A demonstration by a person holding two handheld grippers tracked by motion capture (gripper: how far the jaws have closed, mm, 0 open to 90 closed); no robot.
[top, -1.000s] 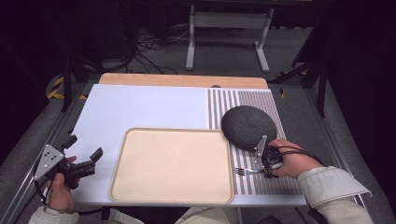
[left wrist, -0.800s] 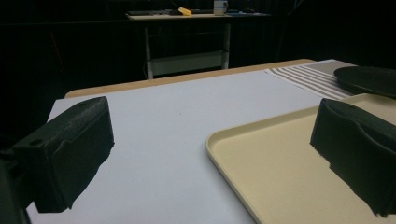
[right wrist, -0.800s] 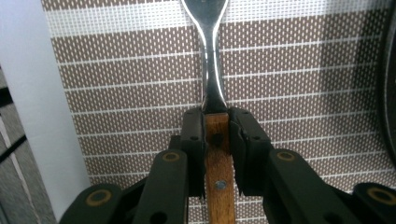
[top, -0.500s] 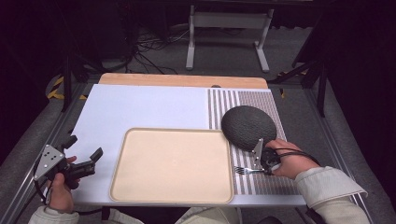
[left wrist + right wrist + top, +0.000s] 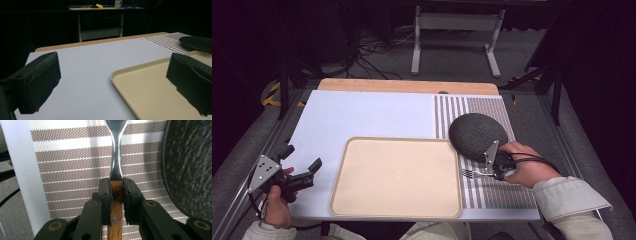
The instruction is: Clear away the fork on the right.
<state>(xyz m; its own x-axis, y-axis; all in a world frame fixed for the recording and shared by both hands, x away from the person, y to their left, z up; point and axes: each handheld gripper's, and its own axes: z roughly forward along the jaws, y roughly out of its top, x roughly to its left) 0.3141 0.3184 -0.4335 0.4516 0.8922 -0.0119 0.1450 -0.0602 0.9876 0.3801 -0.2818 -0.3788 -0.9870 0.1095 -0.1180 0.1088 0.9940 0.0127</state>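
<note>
Two black jaws of the right gripper are clamped on the wooden handle of a steel fork, lying on the woven striped placemat beside a dark speckled round plate. Left gripper sits wide open, holding nothing, just beside the smooth beige rectangular tray.
</note>
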